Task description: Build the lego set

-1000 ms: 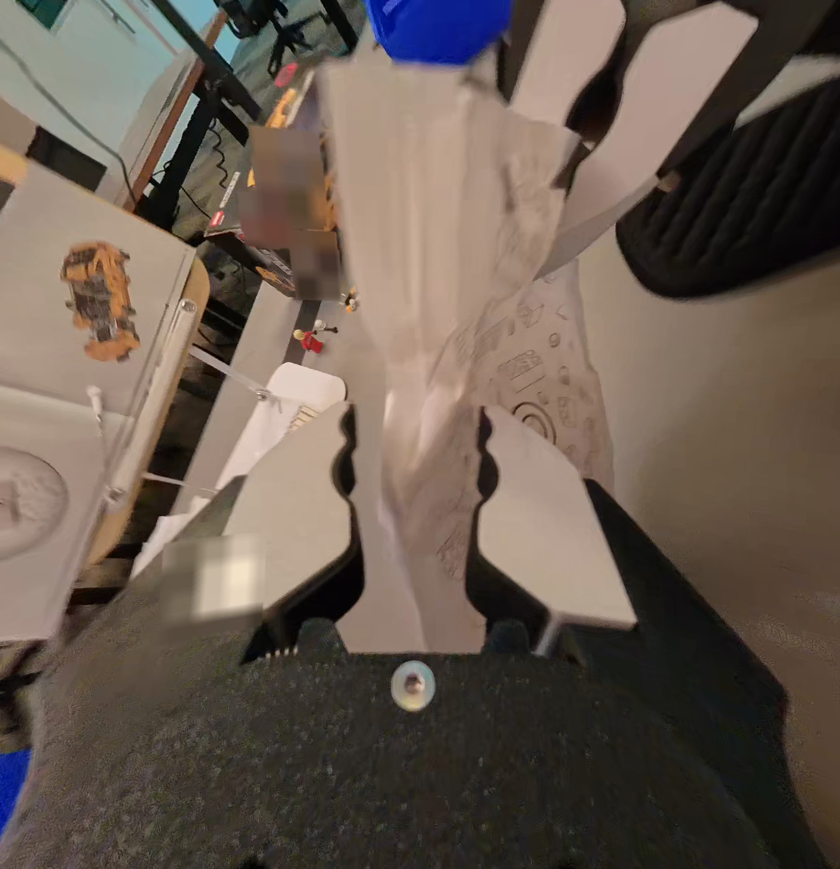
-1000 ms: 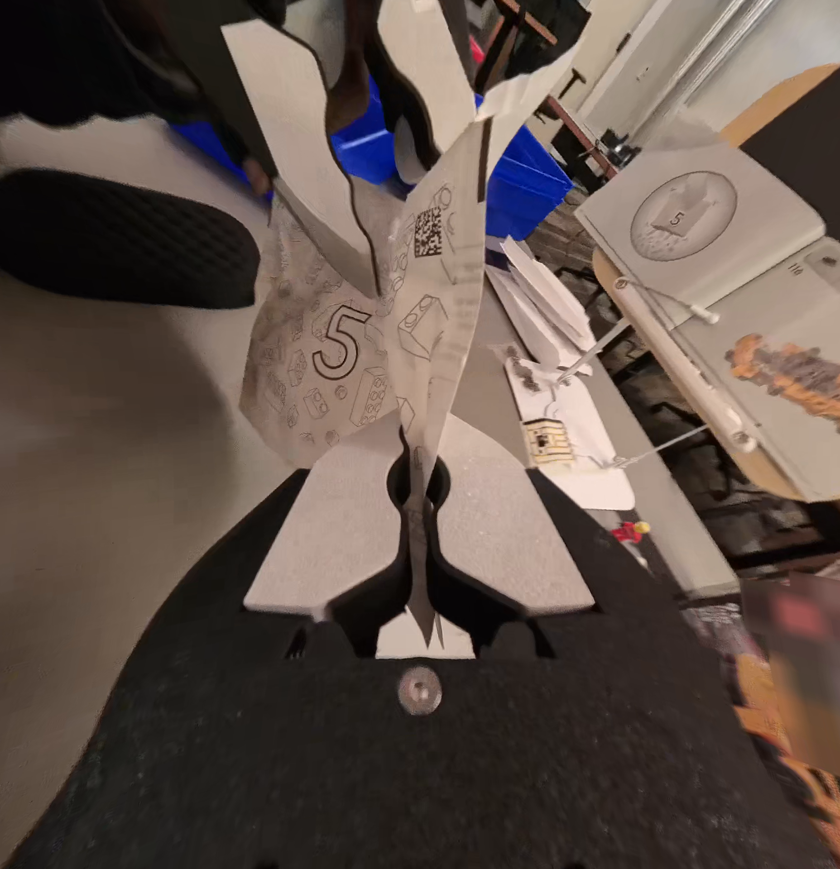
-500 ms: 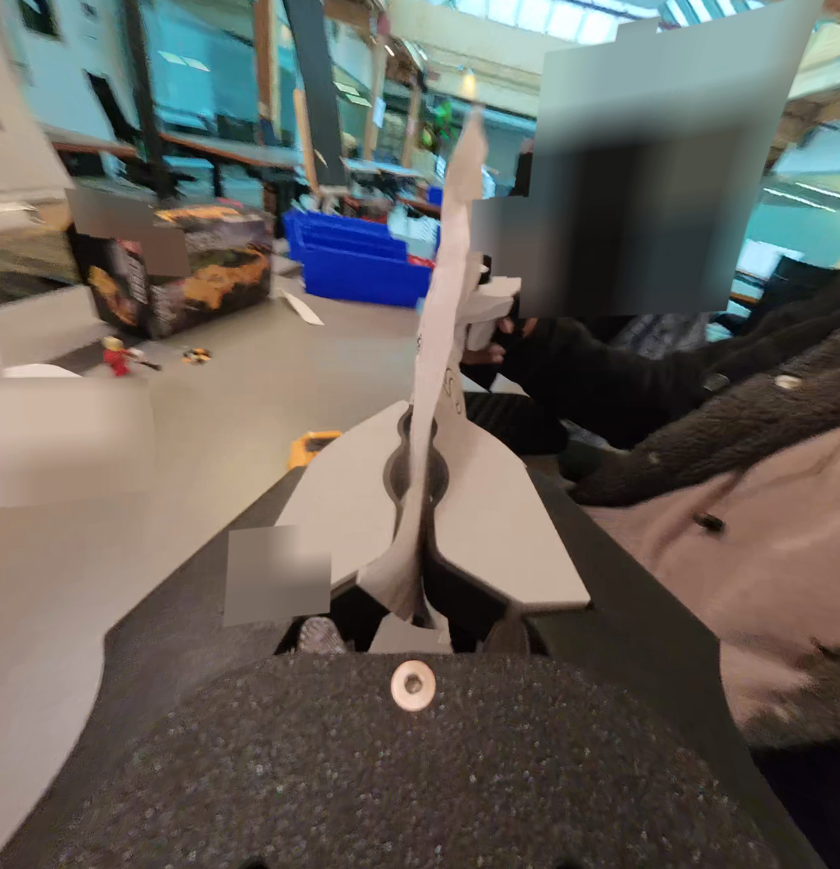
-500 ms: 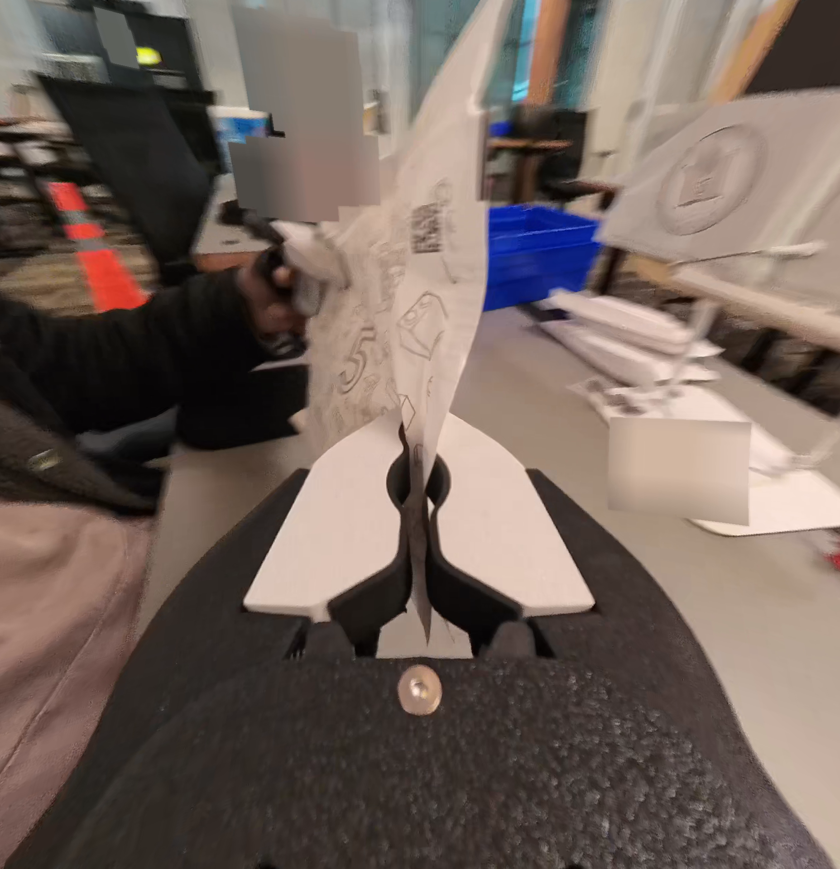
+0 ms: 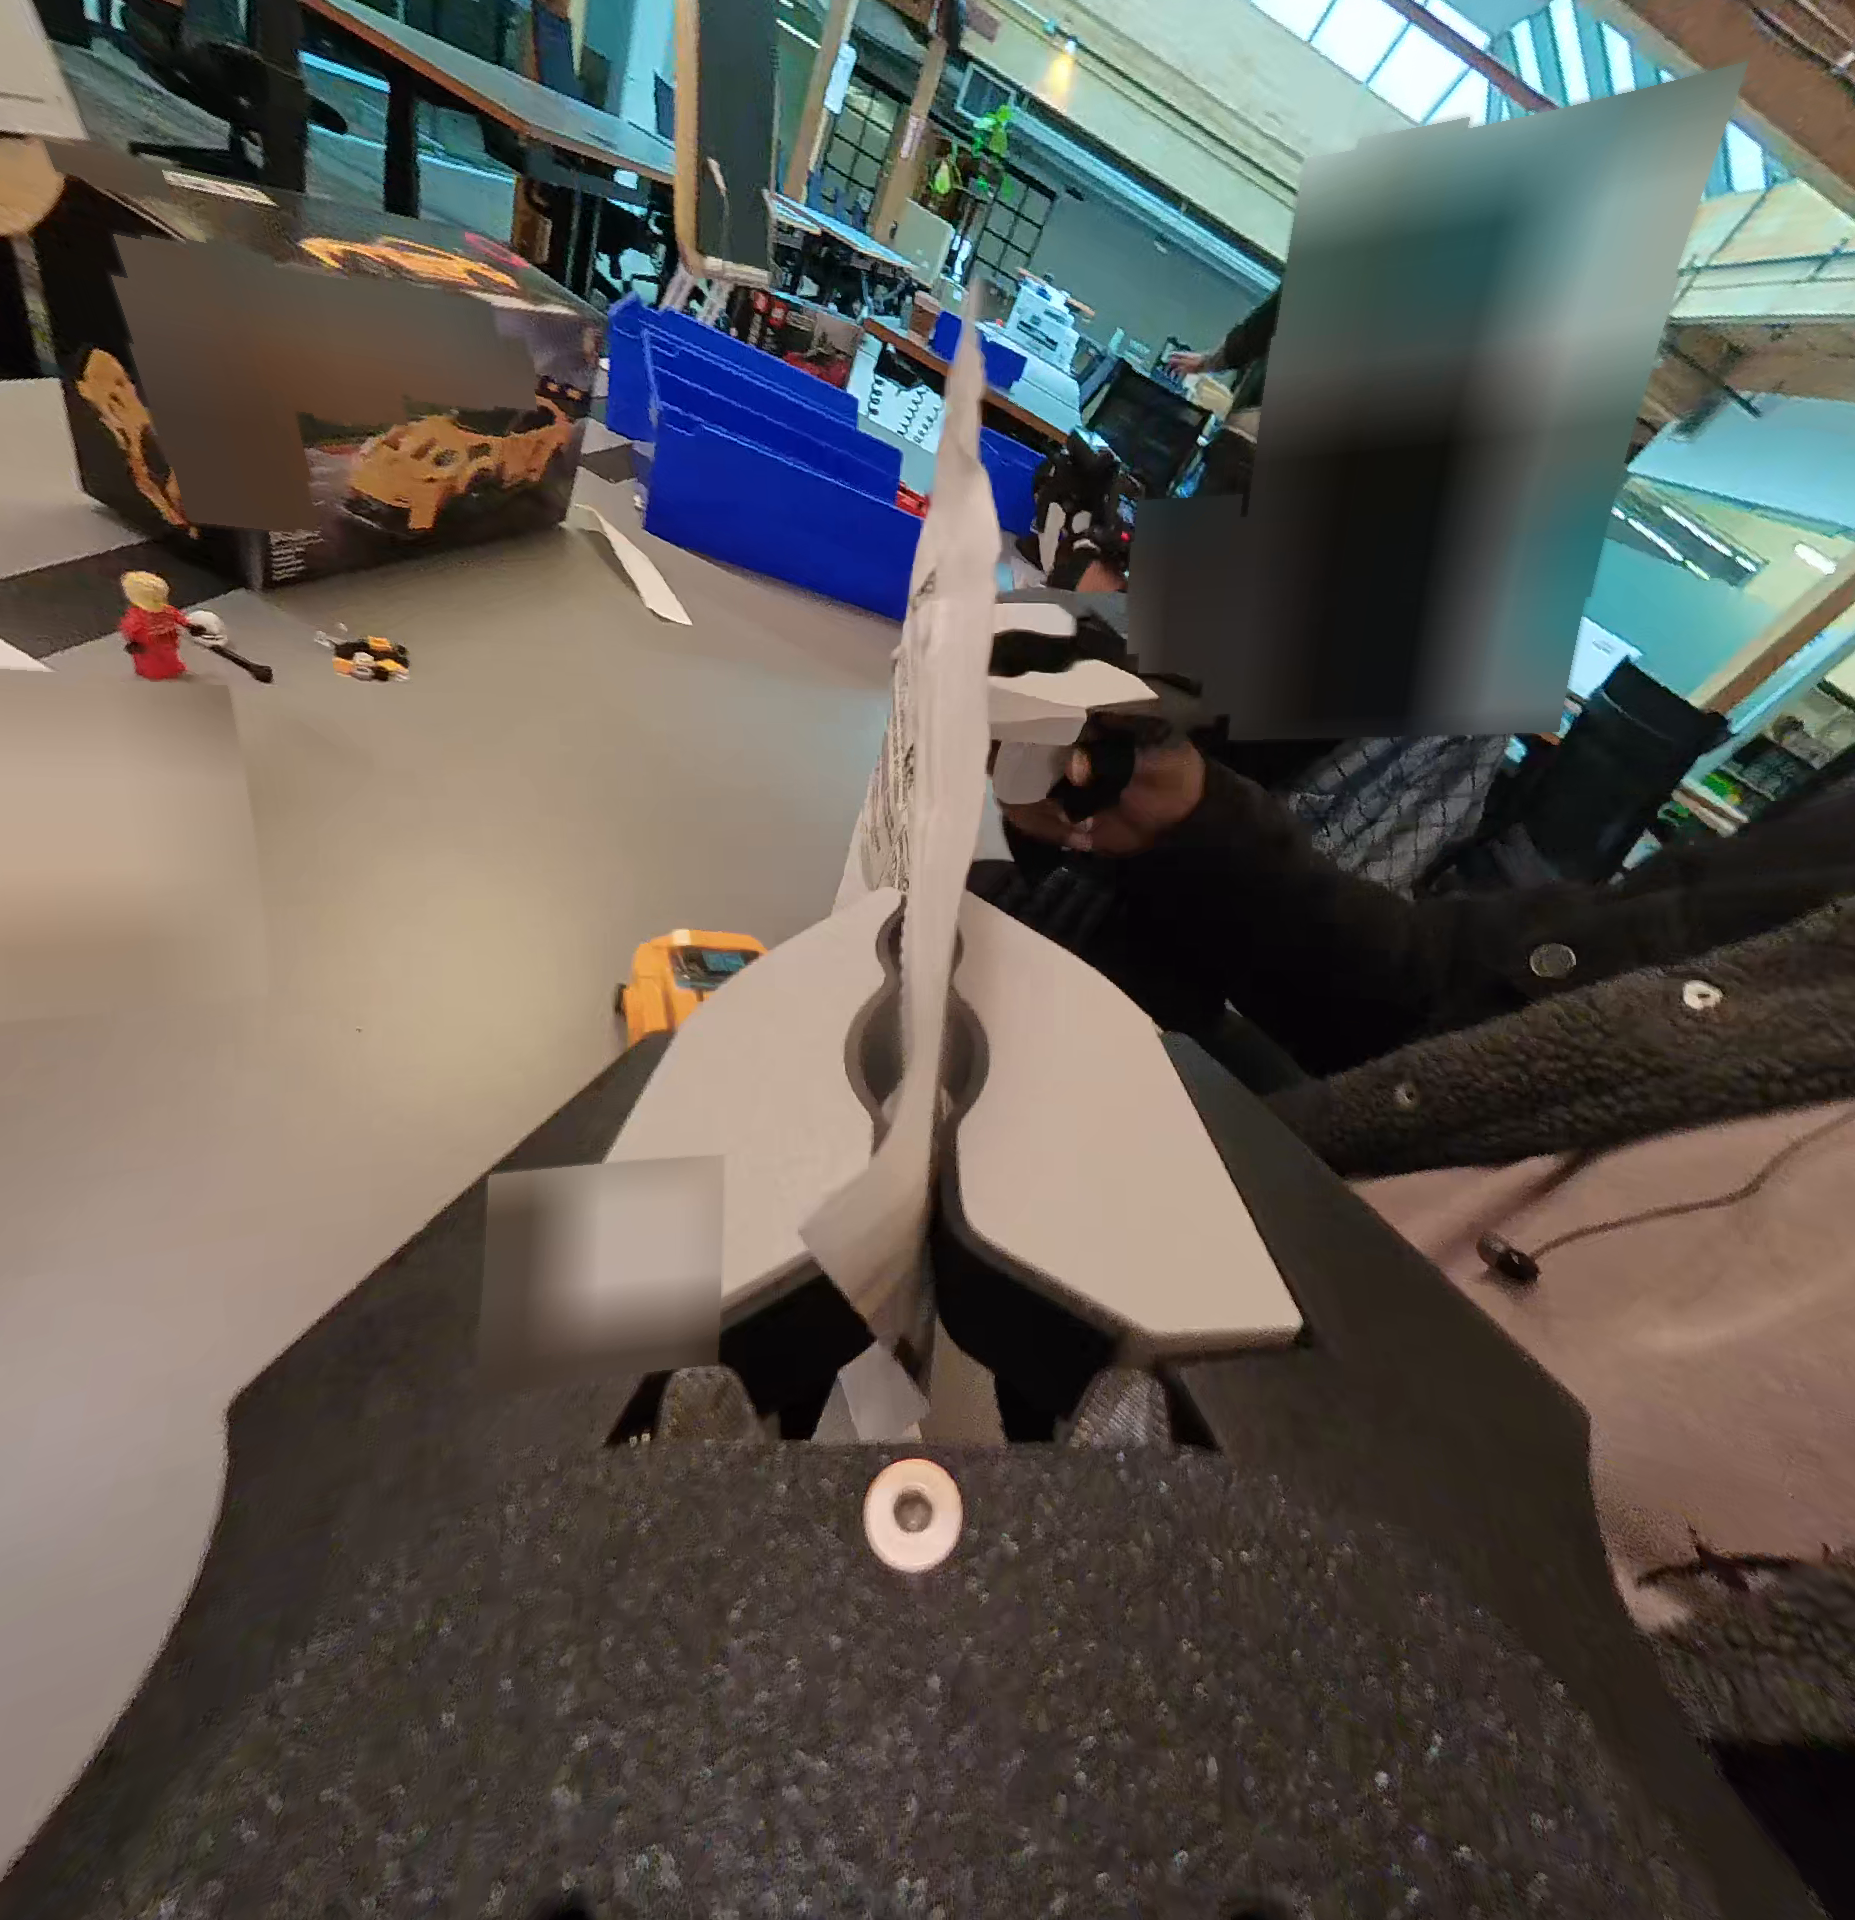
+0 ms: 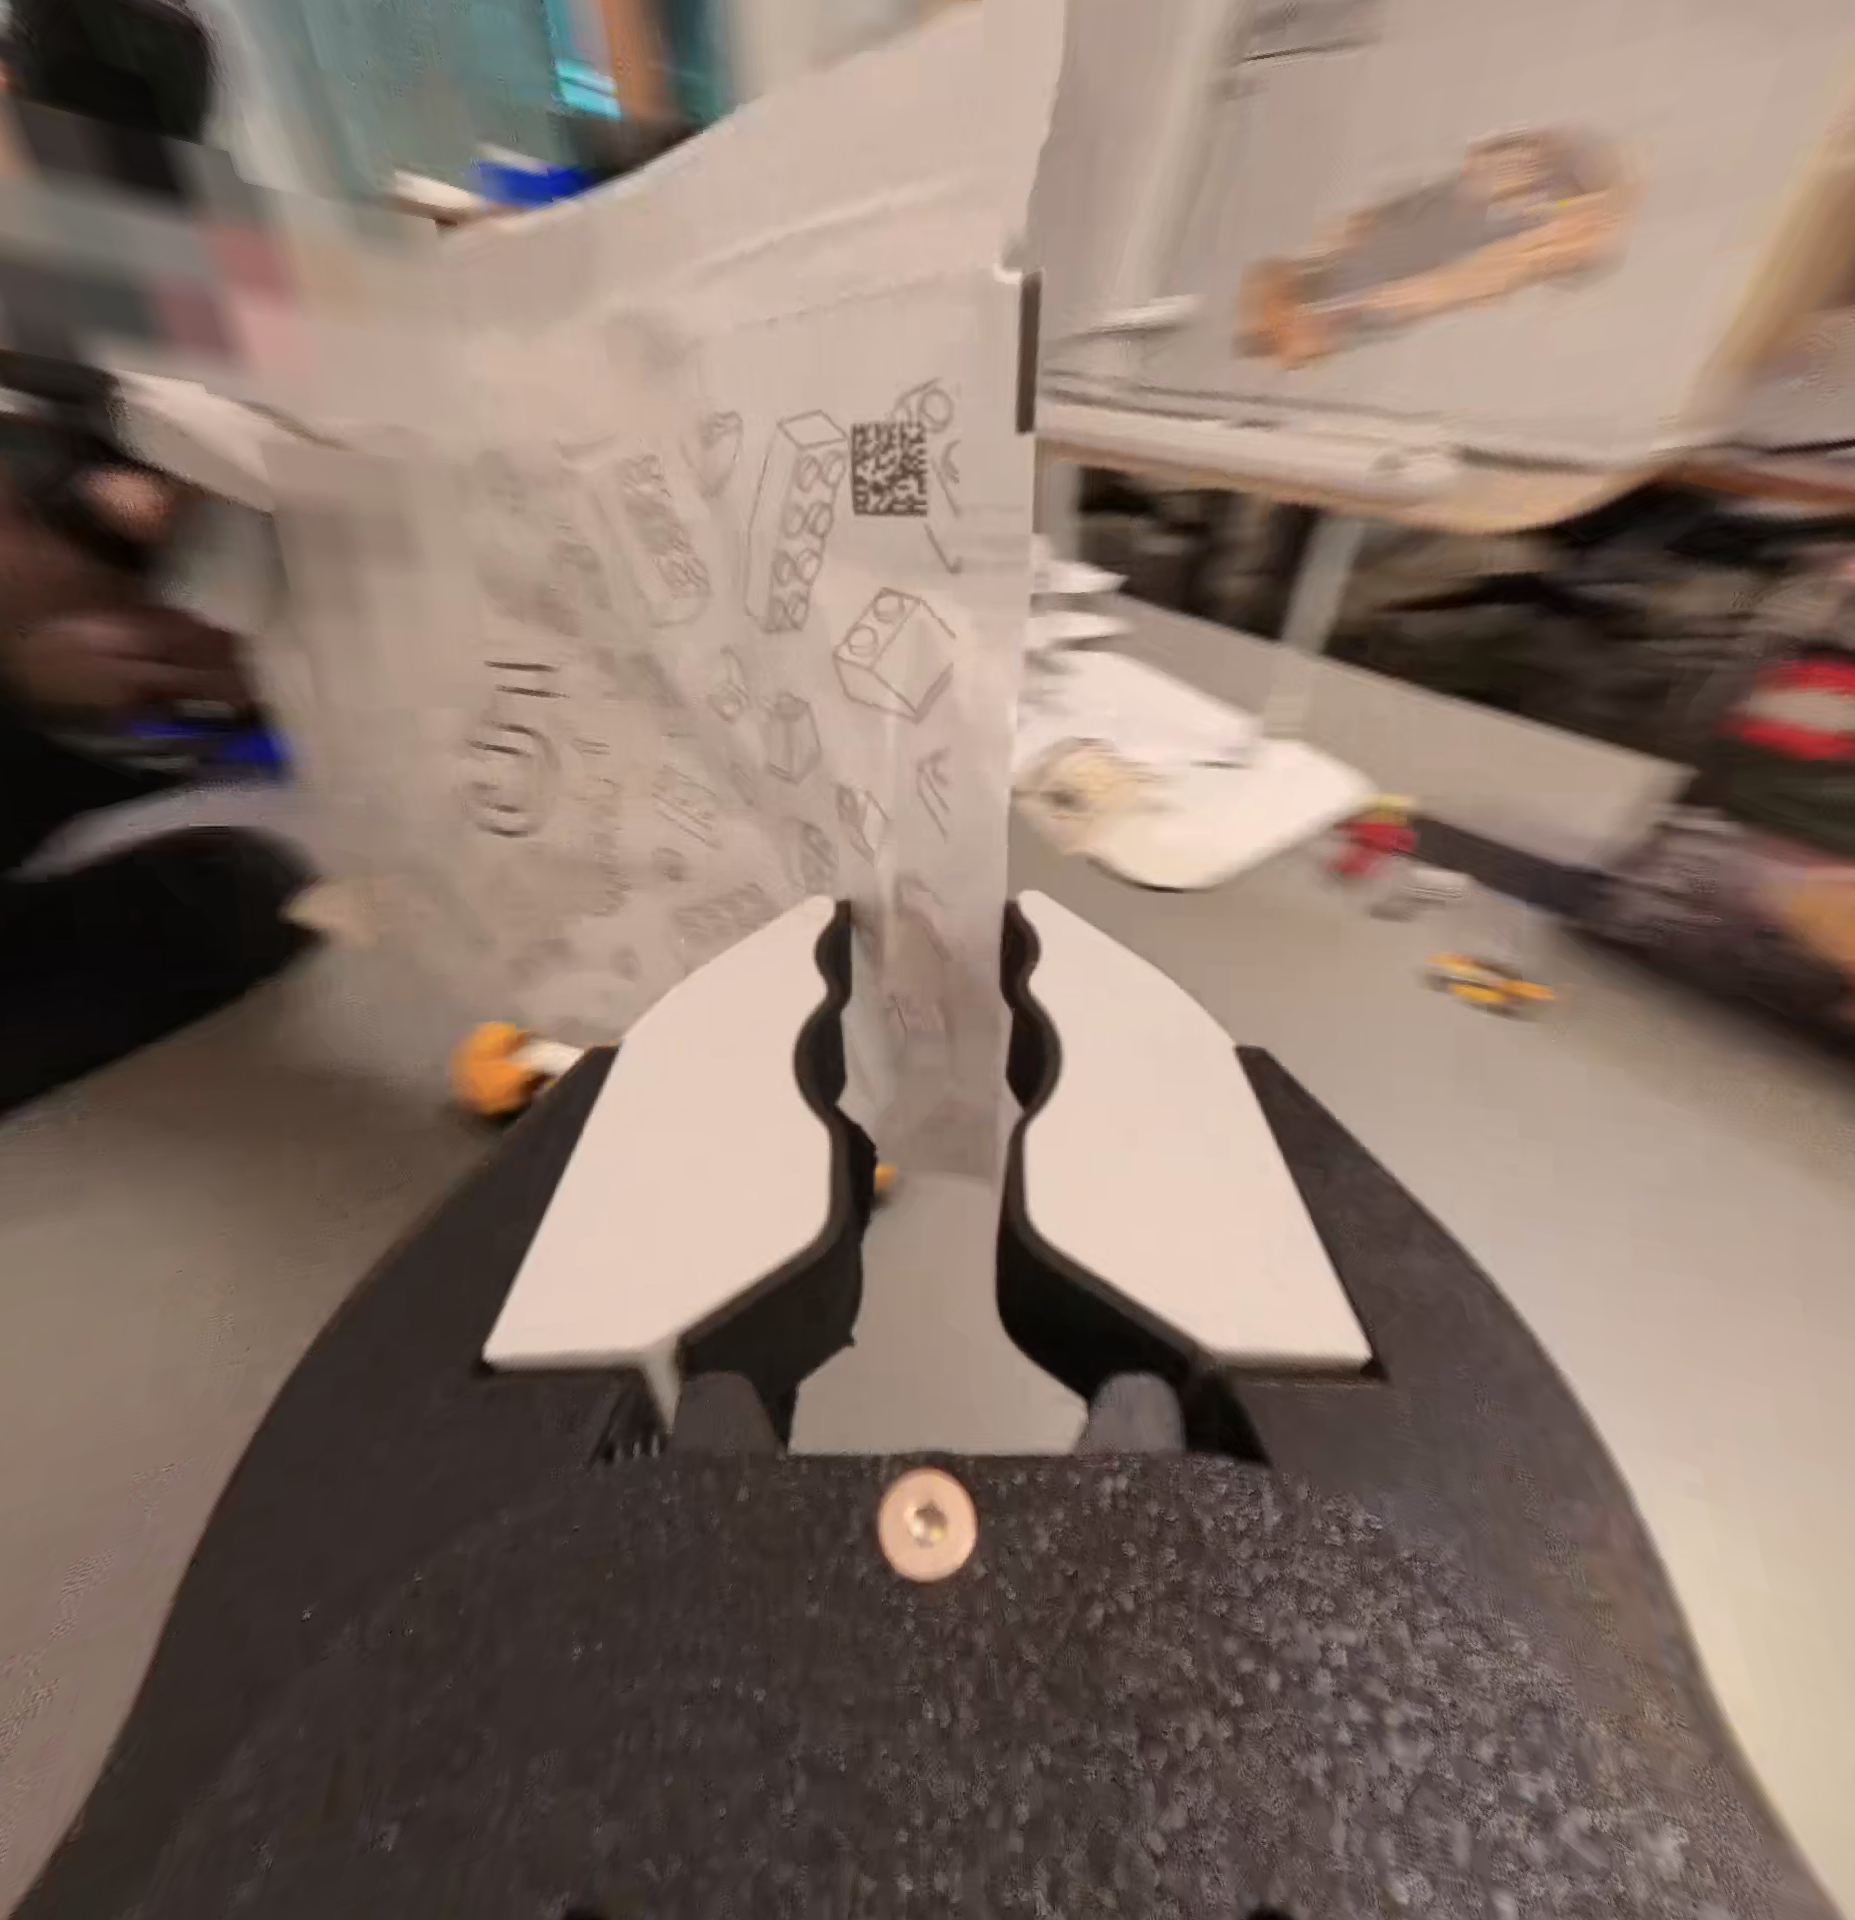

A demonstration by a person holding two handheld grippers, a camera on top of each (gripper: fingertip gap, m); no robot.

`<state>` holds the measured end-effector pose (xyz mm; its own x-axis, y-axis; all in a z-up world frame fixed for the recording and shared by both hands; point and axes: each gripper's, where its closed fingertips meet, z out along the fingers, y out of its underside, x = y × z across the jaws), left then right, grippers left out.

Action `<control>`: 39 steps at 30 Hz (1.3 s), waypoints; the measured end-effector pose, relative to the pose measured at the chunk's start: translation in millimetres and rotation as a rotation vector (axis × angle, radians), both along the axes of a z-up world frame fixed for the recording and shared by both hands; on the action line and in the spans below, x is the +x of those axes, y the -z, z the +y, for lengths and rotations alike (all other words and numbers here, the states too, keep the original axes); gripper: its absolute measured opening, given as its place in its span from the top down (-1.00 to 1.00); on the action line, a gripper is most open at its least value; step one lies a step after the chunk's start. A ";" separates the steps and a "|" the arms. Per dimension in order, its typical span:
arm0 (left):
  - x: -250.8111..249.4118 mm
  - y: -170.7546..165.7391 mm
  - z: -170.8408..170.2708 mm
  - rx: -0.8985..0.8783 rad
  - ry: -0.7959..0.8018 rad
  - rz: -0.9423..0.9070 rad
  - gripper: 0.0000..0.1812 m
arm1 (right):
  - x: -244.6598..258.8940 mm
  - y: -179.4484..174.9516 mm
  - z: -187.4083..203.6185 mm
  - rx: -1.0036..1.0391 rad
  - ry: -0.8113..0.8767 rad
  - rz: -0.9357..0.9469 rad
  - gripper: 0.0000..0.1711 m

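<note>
Two blue bins [image 5: 788, 468] on grey table [image 5: 466, 831].

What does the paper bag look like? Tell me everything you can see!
The paper bag is white, thin and crinkly, printed all over with grey line drawings of bricks plus a small square code. It stands upright in the air, above the grey table. The left tool is shut on its lower edge, pinching it flat. The right tool is open around another edge, not squeezing it. It looks flat; whether anything is inside cannot be seen.
</note>
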<state>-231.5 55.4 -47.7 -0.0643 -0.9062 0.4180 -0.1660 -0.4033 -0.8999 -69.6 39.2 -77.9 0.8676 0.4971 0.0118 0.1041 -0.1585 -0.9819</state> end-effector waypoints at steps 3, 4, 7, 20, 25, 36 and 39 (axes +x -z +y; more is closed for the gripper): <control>8.3 -2.8 14.6 -0.014 -0.012 -0.006 0.99 | 38.1 -21.3 -7.4 0.138 0.356 -0.183 0.80; 10.5 -3.4 18.2 -0.022 -0.011 -0.009 0.99 | 33.6 -23.9 -14.2 0.148 0.366 -0.201 0.87; 15.7 -5.4 26.3 -0.050 0.000 -0.029 0.99 | 5.3 -14.5 -27.3 0.089 0.364 -0.187 1.00; 19.9 9.3 35.1 -0.108 -0.005 -0.026 0.99 | -89.2 28.6 -32.5 -0.029 0.313 -0.201 1.00; 19.9 13.4 37.6 -0.119 -0.018 -0.015 0.99 | -89.7 27.4 -34.8 -0.027 0.320 -0.213 1.00; 21.8 16.4 34.7 -0.122 -0.018 0.007 0.99 | -89.2 18.7 -38.6 -0.011 0.341 -0.227 1.00; 21.4 19.0 37.1 -0.123 -0.038 0.012 0.99 | -97.7 -5.4 -24.6 0.046 0.331 -0.247 1.00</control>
